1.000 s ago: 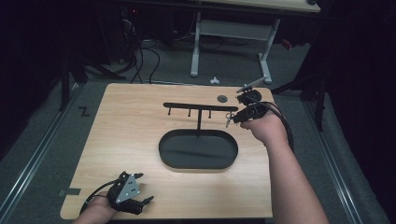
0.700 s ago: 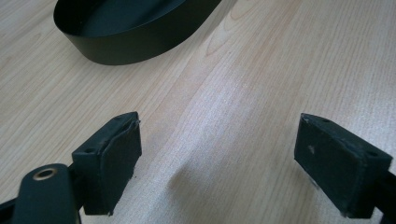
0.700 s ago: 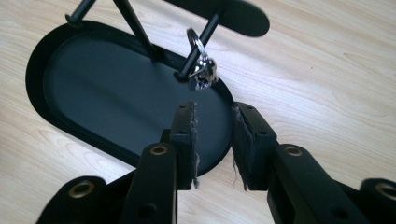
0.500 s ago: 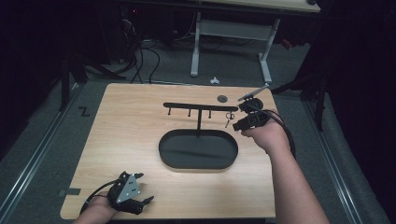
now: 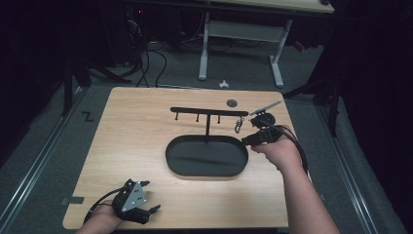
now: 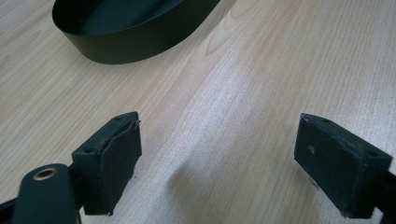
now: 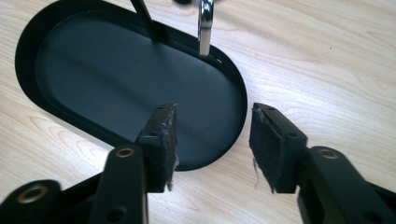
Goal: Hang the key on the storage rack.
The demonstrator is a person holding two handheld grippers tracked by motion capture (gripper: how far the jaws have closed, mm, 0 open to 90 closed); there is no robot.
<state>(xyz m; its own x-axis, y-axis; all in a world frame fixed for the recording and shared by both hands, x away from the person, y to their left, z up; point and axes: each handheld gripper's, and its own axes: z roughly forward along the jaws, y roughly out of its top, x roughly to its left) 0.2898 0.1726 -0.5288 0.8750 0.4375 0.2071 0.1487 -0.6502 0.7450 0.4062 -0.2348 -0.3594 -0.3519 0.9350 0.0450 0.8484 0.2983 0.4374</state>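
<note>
Hanging from the right-end hook of the black rack (image 5: 209,111), the small metal keyring (image 5: 239,125) is the thing that matters here, and it lies just ahead of and above the right gripper (image 5: 249,140). In the right gripper view its shiny loop (image 7: 205,25) dangles beyond the jaw tips, slightly toward the left pad, with its long axis running straight up and down over the far rim of the oval tray (image 7: 236,79). The right jaws have just been opening and now stand moderately apart with nothing between the pads; the keyring is clear of them, not touched. Any further move on the ring would, I judge, have to go forward and upward from the fingers, with the gap set across the vertical loop. The left gripper (image 5: 138,211) rests well apart at the near-left of the table (image 5: 136,126), its jaws spread wide and empty over bare wood (image 6: 243,84), so the right hand is by far the nearer one.
</note>
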